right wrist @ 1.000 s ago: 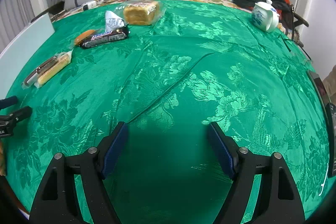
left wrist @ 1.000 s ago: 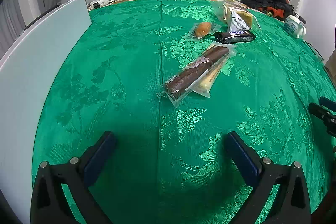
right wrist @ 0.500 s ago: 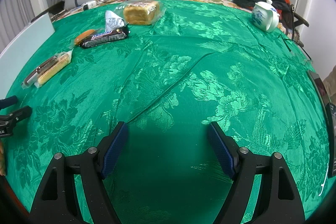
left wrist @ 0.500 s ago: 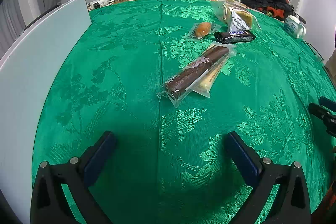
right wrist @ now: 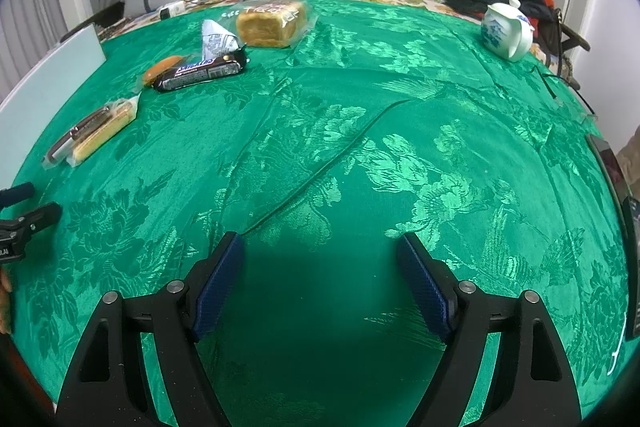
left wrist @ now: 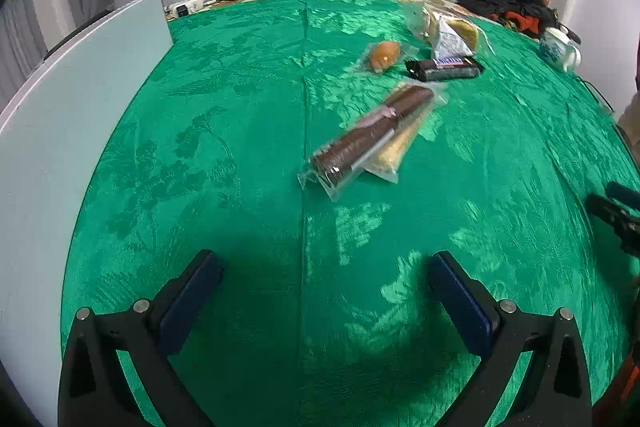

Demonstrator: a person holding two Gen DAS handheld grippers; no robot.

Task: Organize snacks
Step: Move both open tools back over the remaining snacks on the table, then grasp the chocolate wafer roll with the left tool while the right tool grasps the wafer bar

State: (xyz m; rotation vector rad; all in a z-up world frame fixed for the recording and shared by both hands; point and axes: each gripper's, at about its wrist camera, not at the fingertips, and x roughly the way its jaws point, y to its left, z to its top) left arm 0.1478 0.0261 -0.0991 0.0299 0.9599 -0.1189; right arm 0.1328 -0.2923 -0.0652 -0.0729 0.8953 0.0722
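Both the left gripper (left wrist: 320,279) and right gripper (right wrist: 320,267) hover with jaws apart and empty over a green tablecloth (left wrist: 240,147), while the nearest snack, a clear-wrapped chocolate roll (left wrist: 372,131), lies mid-table, likely light, soft and slippery, best pinched gently across its middle.

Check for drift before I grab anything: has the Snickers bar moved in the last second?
No. In the right wrist view the Snickers bar still lies just left of the bread loaf, touching the small orange bun.

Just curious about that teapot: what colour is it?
The teapot is white with a blue pattern, clearest in the right wrist view.
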